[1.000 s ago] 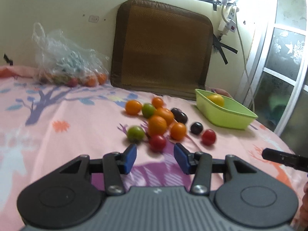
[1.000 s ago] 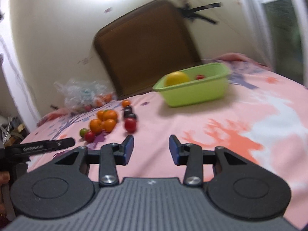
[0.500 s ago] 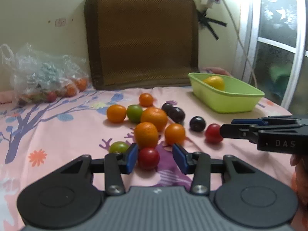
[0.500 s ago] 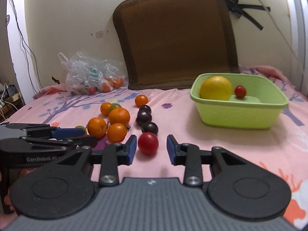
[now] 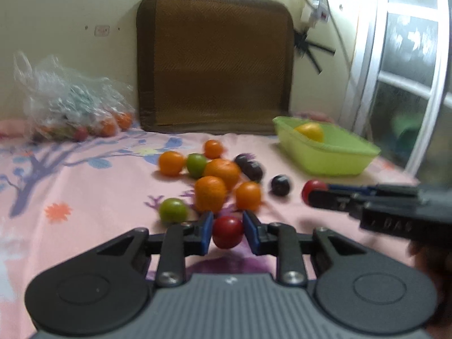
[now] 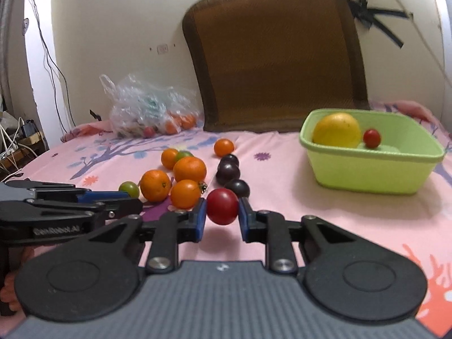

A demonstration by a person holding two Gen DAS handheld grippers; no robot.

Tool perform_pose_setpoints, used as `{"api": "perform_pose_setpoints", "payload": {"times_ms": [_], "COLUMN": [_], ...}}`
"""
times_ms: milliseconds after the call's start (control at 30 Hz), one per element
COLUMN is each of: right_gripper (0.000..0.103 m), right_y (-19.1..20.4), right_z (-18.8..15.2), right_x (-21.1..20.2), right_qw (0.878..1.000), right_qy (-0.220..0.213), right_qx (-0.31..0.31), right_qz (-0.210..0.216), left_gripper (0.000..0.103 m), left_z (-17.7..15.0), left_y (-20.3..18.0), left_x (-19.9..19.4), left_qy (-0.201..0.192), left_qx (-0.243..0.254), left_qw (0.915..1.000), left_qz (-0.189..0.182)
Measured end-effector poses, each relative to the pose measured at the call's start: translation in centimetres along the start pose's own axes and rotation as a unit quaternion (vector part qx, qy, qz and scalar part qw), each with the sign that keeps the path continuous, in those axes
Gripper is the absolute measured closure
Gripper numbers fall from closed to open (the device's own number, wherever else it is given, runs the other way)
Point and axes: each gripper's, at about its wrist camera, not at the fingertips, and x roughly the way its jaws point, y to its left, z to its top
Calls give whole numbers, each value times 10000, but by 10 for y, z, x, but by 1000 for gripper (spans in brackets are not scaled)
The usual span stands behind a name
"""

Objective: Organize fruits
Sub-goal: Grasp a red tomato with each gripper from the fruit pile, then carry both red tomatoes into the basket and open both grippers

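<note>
A cluster of small orange (image 5: 210, 193), green (image 5: 173, 210) and dark purple (image 5: 279, 185) fruits lies on the pink sheet. My left gripper (image 5: 227, 232) is shut on a red fruit (image 5: 227, 231) at the near edge of the cluster. My right gripper (image 6: 221, 208) is shut on another red fruit (image 6: 222, 206), just in front of a dark plum (image 6: 238, 188). The green bin (image 6: 370, 169) at the right holds a yellow fruit (image 6: 336, 130) and a small red one (image 6: 371, 138). Each gripper shows in the other's view, the right one (image 5: 313, 195) to the left one's right.
A clear plastic bag (image 5: 70, 107) with more fruit sits at the back left. A brown woven cushion (image 5: 214, 62) leans on the wall behind the fruit. A window frame (image 5: 409, 84) stands at the far right. Cables and plugs (image 6: 14, 141) lie off the bed's left edge.
Both grippers moved forward onto the red fruits and closed on them; half a second ago the fingers stood wider on either side of each fruit.
</note>
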Motion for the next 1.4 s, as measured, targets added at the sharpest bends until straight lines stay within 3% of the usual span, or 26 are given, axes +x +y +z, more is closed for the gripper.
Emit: {"api": "perform_pose_setpoints", "payload": {"times_ms": [200,433,633,800,1100,1167,1267,1400], "right_gripper": [76,76,76,76,74,73,72,72], "right_y": [-9,-56,-80,-95,-129,-127,-127,-127], "right_z": [0,13,21,28,30,29,28,29], "right_x": [-18,-18,-20,-32,-7,-6,-6,-8], "right_qw": [9972,9955,9926,9894,9829,9823,9816,9804], "right_qy": [-531,-367,-306,-613,-635,-656,-686,-727], "right_qx": [-253,373,605,691,835,762,739,778], "right_qz": [-456,-796,-1004,-1123,-1515,-1580,-1619,-1657], "left_gripper": [79,79,79,79,78,76,66,66], "left_z": [36,70,84,108,113,108,103,111], "left_y": [-12,-57,-81,-98,-121,-124,-126,-116], "left_x": [17,62,88,106,164,167,163,147], "left_qy": [-6,117,198,68,515,601,576,432], "left_qx": [-465,-354,-303,-242,-172,-127,11,-173], "left_qw": [9955,9918,9907,9897,9907,9905,9911,9906], "left_qz": [-831,-1222,-1314,-1409,-1248,-1233,-1203,-1285]}}
